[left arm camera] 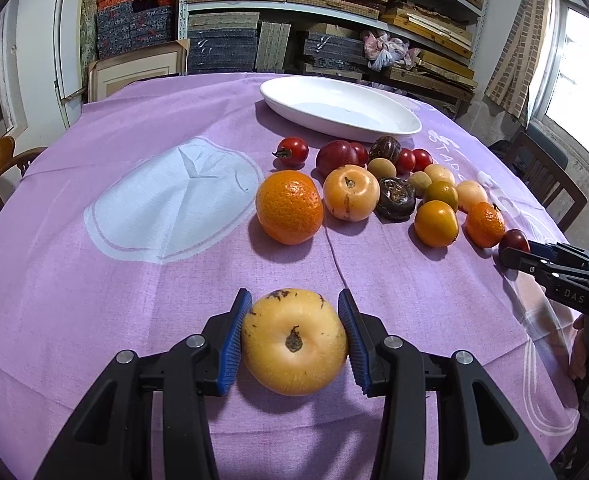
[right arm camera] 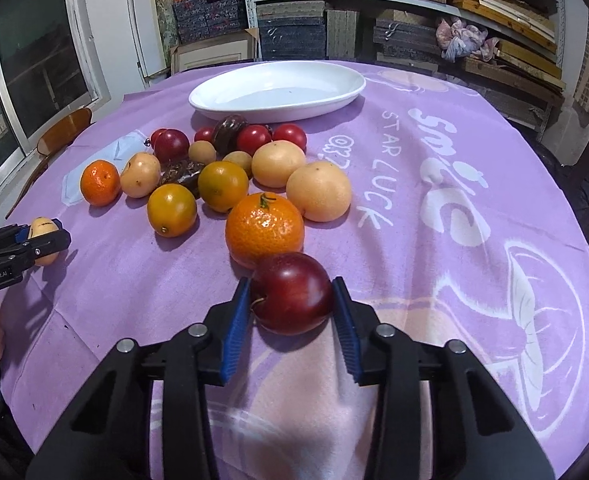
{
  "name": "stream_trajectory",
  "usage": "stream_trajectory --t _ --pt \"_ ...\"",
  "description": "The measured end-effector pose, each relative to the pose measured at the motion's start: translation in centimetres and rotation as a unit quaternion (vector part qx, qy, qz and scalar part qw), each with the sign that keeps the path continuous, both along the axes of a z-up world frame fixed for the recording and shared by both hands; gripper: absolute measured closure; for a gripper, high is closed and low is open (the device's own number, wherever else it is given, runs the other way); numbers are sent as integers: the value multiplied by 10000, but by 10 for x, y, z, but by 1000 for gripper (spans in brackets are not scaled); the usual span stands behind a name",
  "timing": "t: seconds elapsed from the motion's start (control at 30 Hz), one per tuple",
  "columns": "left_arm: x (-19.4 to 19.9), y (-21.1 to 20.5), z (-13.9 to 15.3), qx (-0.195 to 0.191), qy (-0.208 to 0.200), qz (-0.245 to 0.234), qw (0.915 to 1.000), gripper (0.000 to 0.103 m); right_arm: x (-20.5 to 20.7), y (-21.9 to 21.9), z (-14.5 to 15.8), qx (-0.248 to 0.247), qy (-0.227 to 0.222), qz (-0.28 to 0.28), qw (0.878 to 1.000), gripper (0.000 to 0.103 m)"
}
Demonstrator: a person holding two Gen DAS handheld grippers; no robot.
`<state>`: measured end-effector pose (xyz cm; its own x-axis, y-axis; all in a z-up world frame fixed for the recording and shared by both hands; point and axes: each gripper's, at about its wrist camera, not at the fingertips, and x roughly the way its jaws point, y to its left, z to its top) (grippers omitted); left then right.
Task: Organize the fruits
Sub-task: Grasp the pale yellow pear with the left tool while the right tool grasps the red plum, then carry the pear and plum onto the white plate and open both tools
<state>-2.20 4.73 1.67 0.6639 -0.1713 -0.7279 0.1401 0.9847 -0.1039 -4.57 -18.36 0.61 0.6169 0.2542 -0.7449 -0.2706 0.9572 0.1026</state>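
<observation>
My left gripper point(left arm camera: 294, 336) clamped a yellow pear point(left arm camera: 294, 342); my right gripper point(right arm camera: 291, 312) clamped a dark red plum point(right arm camera: 291, 293). The white dish point(left arm camera: 374, 130) far ahead was empty, the fruit pile point(right arm camera: 230, 176) between untouched. Barely started.

Yellow pear point(left arm camera: 294, 342) and red plum point(right arm camera: 291, 293) lie near mixed fruits point(right arm camera: 218, 172).

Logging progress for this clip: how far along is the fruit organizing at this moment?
Early stage. Done: nothing visible, the white dish is bare. In hand: the left gripper is closed on a yellow pear-like fruit, and the right gripper on a dark red plum, both low over the purple cloth. Left: the whole fruit pile in front of the dish.
</observation>
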Motion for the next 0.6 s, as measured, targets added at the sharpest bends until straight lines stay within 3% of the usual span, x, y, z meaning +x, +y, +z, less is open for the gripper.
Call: stream_trajectory --t 0.2,0.33,0.47,0.6 --pt "5 3 0 -153 180 -35 9997 58 -3 -4 10 182 -59 109 9998 63" --pt "23 2 19 -99 370 -177 9991 58 7 -13 50 339 -388 193 9985 63" --pt "61 -15 62 89 -67 -263 9996 58 47 -5 89 371 -775 232 9960 63" --pt "128 -44 83 -41 -211 -321 9993 58 115 16 97 418 -794 150 9959 63"
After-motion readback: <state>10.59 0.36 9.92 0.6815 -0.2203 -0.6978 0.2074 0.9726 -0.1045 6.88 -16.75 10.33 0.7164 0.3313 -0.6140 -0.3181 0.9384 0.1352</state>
